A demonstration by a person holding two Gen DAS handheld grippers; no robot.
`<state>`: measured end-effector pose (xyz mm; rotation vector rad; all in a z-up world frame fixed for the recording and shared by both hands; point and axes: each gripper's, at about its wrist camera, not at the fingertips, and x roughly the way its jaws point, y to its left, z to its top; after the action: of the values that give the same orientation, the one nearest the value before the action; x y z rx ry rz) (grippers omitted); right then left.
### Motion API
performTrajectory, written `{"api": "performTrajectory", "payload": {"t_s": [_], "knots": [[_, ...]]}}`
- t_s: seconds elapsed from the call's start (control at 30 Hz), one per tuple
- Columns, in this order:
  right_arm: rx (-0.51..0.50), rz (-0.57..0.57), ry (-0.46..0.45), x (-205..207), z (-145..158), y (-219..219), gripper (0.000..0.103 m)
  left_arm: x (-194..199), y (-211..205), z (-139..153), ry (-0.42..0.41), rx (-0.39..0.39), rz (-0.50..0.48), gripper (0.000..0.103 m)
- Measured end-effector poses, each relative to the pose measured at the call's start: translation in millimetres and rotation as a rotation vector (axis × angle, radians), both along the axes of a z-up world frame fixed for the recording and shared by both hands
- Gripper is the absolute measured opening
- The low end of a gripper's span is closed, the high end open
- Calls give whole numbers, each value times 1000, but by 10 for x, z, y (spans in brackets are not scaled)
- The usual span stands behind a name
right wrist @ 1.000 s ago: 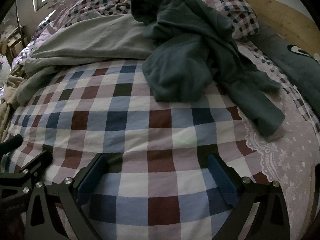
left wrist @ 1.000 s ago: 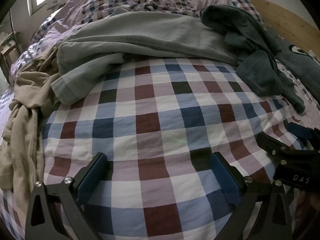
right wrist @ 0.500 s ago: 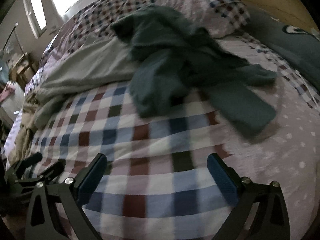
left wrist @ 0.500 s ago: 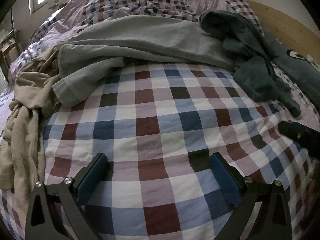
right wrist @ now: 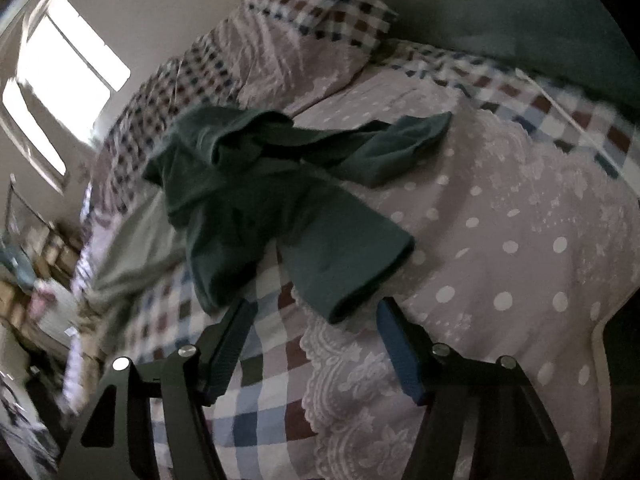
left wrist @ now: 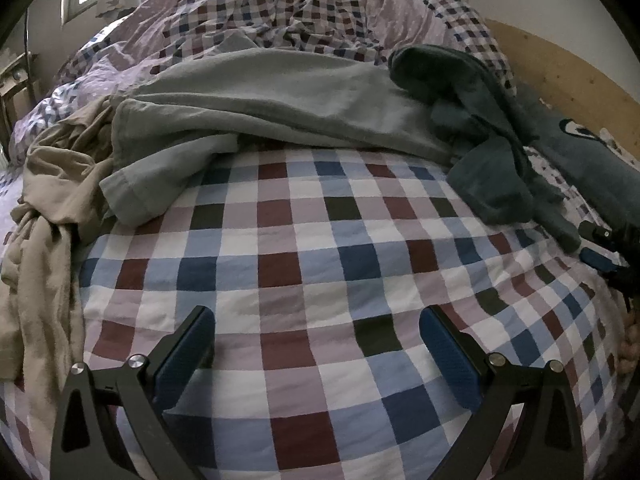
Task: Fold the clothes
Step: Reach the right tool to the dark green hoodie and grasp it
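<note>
Nothing is folded: the dark green garment (right wrist: 280,208) lies crumpled on the bed (left wrist: 304,264). The left tongs (left wrist: 316,344) are held open and empty; the right tongs (right wrist: 312,328), just narrowed, remain unclamped at its cuff.

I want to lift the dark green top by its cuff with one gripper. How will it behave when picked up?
The dark green top lies crumpled in soft folds, so it will probably hang limp and stretch out. Its sleeve trails loose toward the right gripper, so that should rise first. The knit looks thick, probably not slippery.
</note>
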<state>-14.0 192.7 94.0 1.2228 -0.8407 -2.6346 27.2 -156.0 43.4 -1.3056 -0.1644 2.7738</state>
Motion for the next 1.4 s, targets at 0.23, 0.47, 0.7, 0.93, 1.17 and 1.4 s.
{"api": "performTrajectory", "payload": {"t_s": [0.23, 0.47, 0.7, 0.93, 1.17, 1.4], "knots": [[-127, -49, 2, -92, -48, 201, 69, -4, -298, 9, 14, 30, -2, 103], [-48, -77, -37, -235, -91, 246, 54, -14, 147, 85, 29, 42, -20, 103], [63, -102, -43, -203, -88, 183, 3, -110, 367, 9, 38, 57, -37, 103], [134, 36, 132, -13, 361, -171, 0, -115, 522, 68, 84, 100, -86, 103], [151, 197, 243, 177, 715, -538, 1, 80, 727, 244, 160, 104, -201, 103], [-45, 3, 59, 45, 322, 60, 38, 116, 812, 308, 173, 104, -216, 103]]}}
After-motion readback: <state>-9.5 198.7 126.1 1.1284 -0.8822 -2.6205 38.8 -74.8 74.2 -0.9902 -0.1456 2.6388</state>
